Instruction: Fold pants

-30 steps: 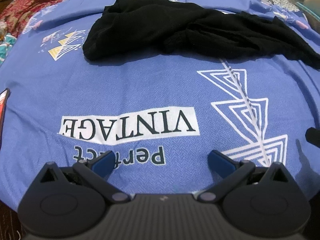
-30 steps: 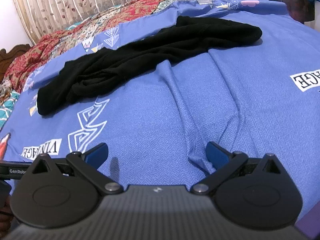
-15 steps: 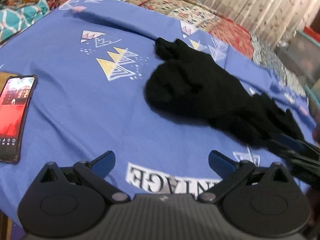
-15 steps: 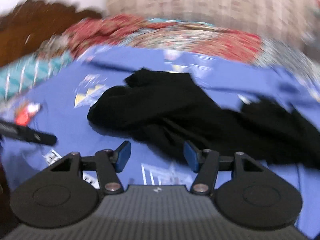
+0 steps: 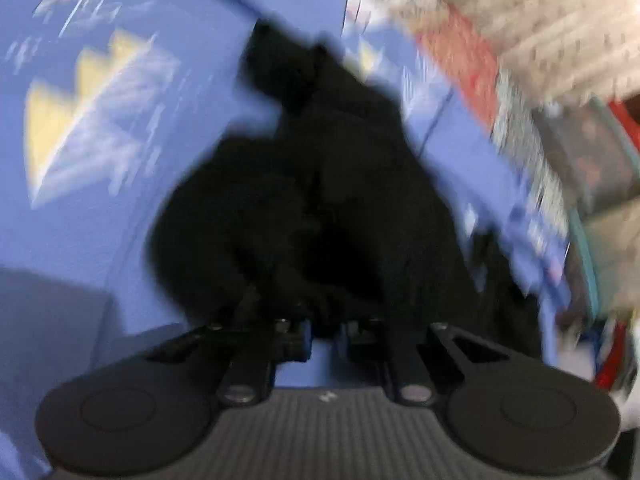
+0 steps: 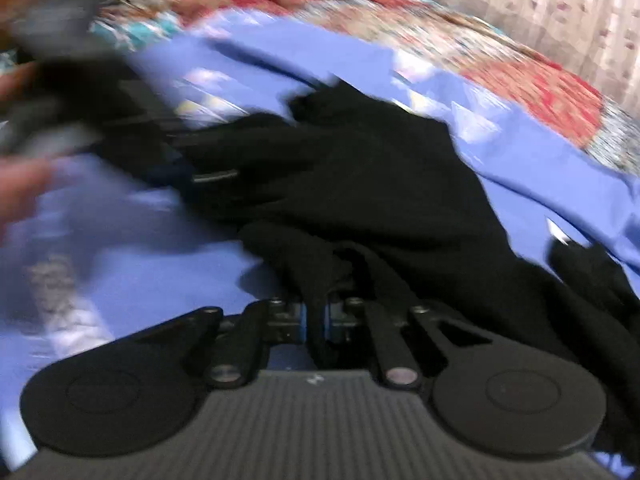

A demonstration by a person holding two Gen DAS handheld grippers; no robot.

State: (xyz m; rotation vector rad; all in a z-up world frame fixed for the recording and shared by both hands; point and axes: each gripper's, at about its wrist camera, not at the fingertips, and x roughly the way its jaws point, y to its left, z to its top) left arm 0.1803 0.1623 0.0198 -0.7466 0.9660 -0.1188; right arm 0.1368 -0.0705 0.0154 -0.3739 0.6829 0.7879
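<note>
Pants (image 5: 332, 184): black, crumpled, lying on the blue bedsheet (image 5: 120, 240); in the left wrist view they fill the centre of the frame, from the upper middle down to the bottom centre.
Pants, right wrist view (image 6: 360, 184): they spread from the centre to the right edge, with a ridge of cloth running down to the bottom centre.
Left tool (image 5: 324, 336): at the bottom centre, fingers drawn close together with black cloth bunched between the tips; it appears to be pinching the pants, though blur hides the contact.
Right tool (image 6: 316, 318): at the bottom centre, fingers pressed together on a fold of the pants that passes between them.
Left tool, right wrist view (image 6: 132, 128): a dark blurred shape in the upper left, at the near edge of the pants.
Bedsheet print (image 5: 92, 112): yellow and white triangles, upper left, blurred.
Patterned red quilt (image 6: 520, 68): behind the bedsheet, across the top.
Curtain (image 5: 540, 20): pale, upper right.
</note>
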